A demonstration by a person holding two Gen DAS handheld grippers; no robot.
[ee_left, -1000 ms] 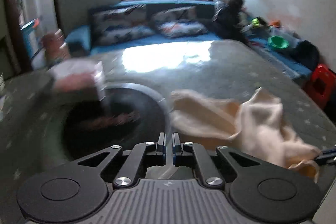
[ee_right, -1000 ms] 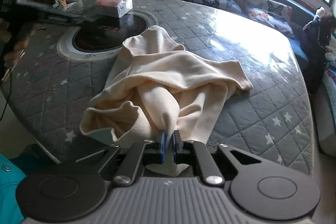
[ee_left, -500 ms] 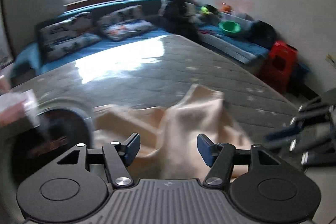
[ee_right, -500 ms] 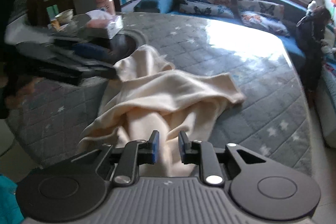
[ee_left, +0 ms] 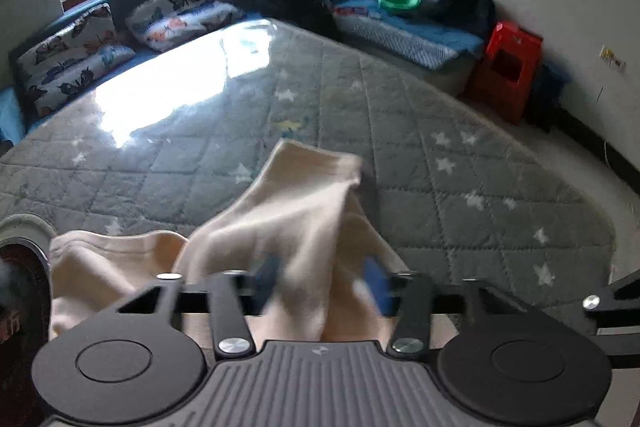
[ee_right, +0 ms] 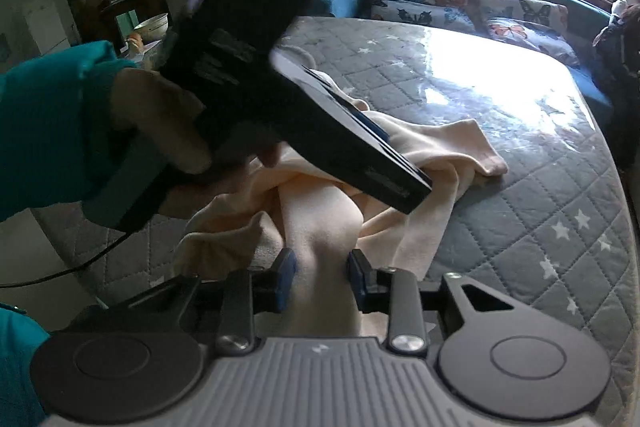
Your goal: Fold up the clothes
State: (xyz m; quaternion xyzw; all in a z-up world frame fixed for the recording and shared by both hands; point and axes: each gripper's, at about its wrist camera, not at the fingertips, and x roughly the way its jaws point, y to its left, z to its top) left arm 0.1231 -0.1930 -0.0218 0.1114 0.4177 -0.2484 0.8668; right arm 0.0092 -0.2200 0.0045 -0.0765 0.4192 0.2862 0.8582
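**Both grippers spread, cream garment still a heap**

Nearest me, my right gripper (ee_right: 320, 281) has gone from clamped on the cream fleece garment (ee_right: 320, 239) a second ago to jaws apart, a fold just standing between its blue pads (ee_right: 286, 277). My left gripper (ee_left: 322, 283) opened too and has swung in over the cloth; it's blurry, so I think it's straddling a ridge, not pinching. So I'm regripping, and nothing's folded yet. The garment lies bunched on the grey star-quilted table cover (ee_left: 460, 187). Only the right view shows my left hand (ee_right: 168, 123) on the handle; only the left shows the red plastic stool (ee_left: 506, 67).
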